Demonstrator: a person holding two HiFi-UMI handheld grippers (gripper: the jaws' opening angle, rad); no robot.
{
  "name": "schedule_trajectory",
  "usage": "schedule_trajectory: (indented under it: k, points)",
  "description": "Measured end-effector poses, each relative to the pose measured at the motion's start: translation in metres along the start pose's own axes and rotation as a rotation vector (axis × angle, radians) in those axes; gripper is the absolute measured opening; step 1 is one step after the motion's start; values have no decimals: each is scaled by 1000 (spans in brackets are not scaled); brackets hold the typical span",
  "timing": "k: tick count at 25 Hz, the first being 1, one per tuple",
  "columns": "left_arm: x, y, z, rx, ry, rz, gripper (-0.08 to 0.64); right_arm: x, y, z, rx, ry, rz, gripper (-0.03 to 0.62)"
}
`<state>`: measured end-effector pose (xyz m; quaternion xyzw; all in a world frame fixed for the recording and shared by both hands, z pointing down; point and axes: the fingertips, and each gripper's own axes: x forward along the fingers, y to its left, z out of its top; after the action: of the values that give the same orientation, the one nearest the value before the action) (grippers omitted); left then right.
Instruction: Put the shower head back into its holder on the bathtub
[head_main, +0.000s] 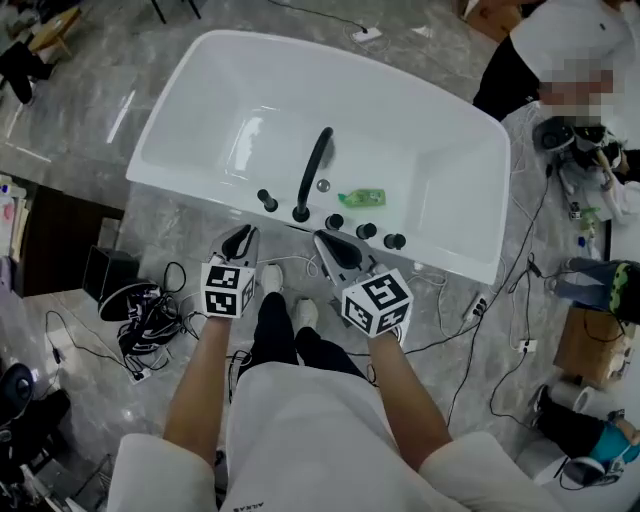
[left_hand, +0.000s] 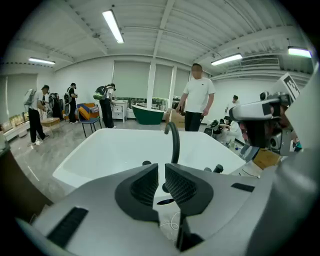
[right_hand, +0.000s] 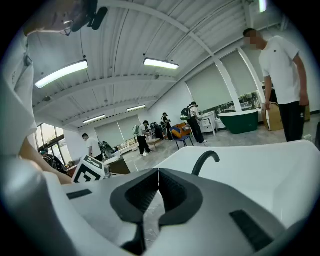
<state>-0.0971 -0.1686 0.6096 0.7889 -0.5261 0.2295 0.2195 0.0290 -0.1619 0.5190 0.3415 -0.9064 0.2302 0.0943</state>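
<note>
Along the bathtub (head_main: 450, 255) rim: shower head (head_main: 267, 200), seemingly the black piece beside the faucet (head_main: 315, 165).
Your left tool (left_hand: 161, 175): barely parted, empty.
Your right tool (right_hand: 158, 177): closed, empty.
Risk: loosely seated, it slips out.

Bright hall: grey marbled floor (head_main: 90, 170) strewn with black cables (head_main: 150, 322), white ribbed ceiling (left_hand: 165, 30) with long strip lights (left_hand: 112, 26), tall blind-covered windows (left_hand: 131, 77), a dark green tub (left_hand: 147, 114) along the far wall (left_hand: 85, 75).
</note>
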Motion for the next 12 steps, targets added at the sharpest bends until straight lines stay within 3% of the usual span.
schedule_trajectory:
  k: [3, 12]
  points:
    - [-31, -14, 16, -1, -45, 19, 12, -13, 14, 4, -14, -11, 29, 17]
    - [-96, -45, 48, -40, -159, 24, 9, -54, 43, 16, -53, -42, 73, 17]
